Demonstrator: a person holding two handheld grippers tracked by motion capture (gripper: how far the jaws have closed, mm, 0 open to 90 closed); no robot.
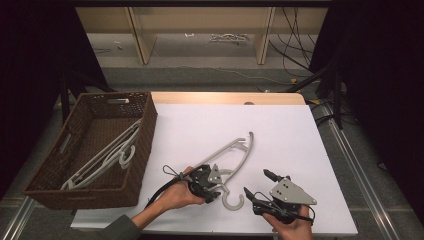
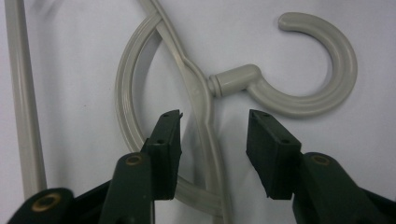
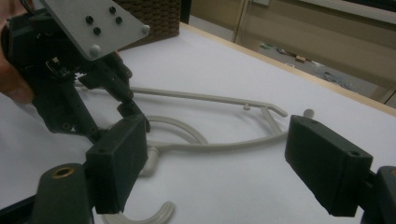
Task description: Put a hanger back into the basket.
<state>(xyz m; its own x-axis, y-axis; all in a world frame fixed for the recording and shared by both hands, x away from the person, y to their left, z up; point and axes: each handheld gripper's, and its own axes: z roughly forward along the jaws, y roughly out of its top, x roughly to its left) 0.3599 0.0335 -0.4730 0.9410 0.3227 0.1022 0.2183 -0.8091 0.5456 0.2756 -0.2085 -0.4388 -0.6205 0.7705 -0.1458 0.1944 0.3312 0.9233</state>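
Note:
A pale grey plastic hanger (image 1: 235, 150) lies flat on the white tabletop, its hook (image 1: 232, 202) toward the near edge. My left gripper (image 1: 217, 192) is down over the hanger's neck. In the left gripper view its jaws (image 2: 215, 126) straddle the hanger (image 2: 201, 98) just below the hook (image 2: 327, 88), with a gap on each side, so it is open. My right gripper (image 1: 257, 182) rests to the right of the hook, open wide with nothing between its jaws (image 3: 217, 140). The right gripper view looks across at the left gripper (image 3: 133, 105) and the hanger (image 3: 210, 98).
A brown woven basket (image 1: 145, 135) stands at the table's left and holds several more grey hangers (image 1: 107, 155). The white sheet (image 1: 280, 130) covers the table to its wooden far edge. Beyond it are the floor, shelf legs and cables.

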